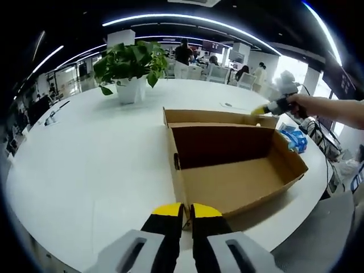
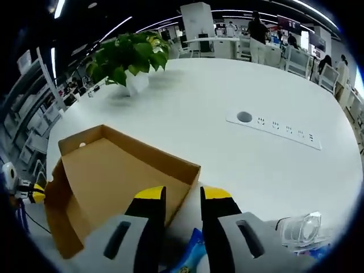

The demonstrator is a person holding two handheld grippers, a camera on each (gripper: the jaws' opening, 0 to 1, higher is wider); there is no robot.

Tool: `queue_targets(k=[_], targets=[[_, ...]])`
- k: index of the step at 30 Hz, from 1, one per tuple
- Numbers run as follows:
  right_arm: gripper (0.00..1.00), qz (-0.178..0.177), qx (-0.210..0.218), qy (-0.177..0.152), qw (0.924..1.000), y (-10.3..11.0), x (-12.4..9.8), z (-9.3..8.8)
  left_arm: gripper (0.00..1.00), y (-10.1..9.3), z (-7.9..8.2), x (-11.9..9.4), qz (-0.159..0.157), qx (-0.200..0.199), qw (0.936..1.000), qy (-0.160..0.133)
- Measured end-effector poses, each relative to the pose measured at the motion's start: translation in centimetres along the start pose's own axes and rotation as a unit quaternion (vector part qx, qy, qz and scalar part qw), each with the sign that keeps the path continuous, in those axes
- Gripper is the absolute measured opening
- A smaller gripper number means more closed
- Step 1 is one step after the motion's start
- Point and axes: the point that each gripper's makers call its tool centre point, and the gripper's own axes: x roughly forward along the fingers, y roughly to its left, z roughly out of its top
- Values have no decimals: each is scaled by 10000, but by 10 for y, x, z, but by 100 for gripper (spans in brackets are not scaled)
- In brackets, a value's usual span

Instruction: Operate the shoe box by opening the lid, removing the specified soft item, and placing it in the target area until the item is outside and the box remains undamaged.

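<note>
A brown cardboard shoe box (image 1: 233, 176) lies open on the white round table (image 1: 91, 165), and its inside is bare cardboard. Its lid (image 1: 219, 118) stands tipped back along the far side. My left gripper (image 1: 187, 211) is pinched on the box's near corner, jaws almost together. A hand holds my right gripper (image 1: 260, 110) at the lid's far right end. In the right gripper view, the lid's rim (image 2: 187, 179) runs between the jaws of my right gripper (image 2: 182, 196). A blue soft packet (image 1: 296, 139) lies on the table right of the box and under the right jaws (image 2: 190, 256).
A potted green plant (image 1: 129, 68) (image 2: 129, 57) stands at the table's far side. A white socket strip (image 2: 276, 128) is set into the tabletop. A clear plastic piece (image 2: 301, 230) lies by the blue packet. People and desks fill the background.
</note>
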Motion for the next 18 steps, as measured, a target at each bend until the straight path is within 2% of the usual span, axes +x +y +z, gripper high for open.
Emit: queue_targets(k=[3,5,7,11,18], targets=[[19,-122,257,224,9993,-4,8,-7,4,0,0,0,5,50,10000,26],[15,-172,411,255,9987,-7,12,-8,4,1,0,1,-6,32,10000,36],[10,-90,738,342,9966,-4,14,-11,4,2,0,1,-11,57,10000,68],[8,-112,1003,418,9940,-5,15,-11,4,1,0,1,-6,97,9999,120],[5,-251,867,529,9945,-5,16,-18,4,0,0,0,-9,76,9999,110]])
